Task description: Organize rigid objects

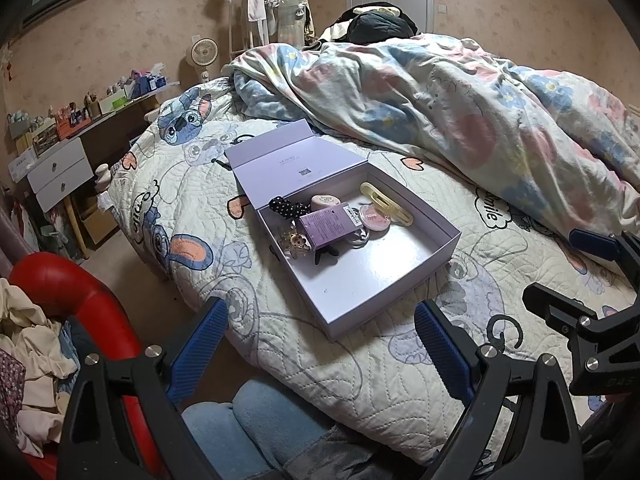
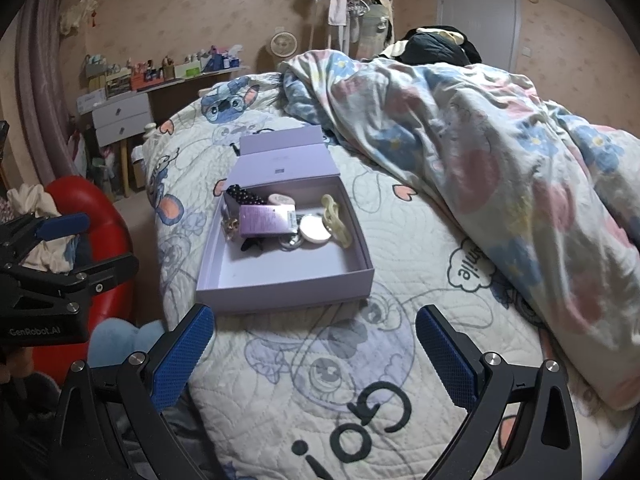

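Left wrist: left gripper (image 1: 320,336) low at bed (image 1: 460,288) edge, aimed at box (image 1: 360,280); fingers wide apart, empty, touching nothing. Box open on bed, long axis slanting away to left, lid (image 1: 288,164) flat at far end; case (image 1: 326,226), clip (image 1: 386,202) bunched at far end

Right wrist: right gripper (image 2: 316,344) hovers above quilt just before box (image 2: 280,288), fingers spread wide, empty

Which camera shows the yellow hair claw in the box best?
Left wrist: the yellow hair claw lies in full view against the lavender box's far wall. Right wrist shows it smaller and foreshortened.
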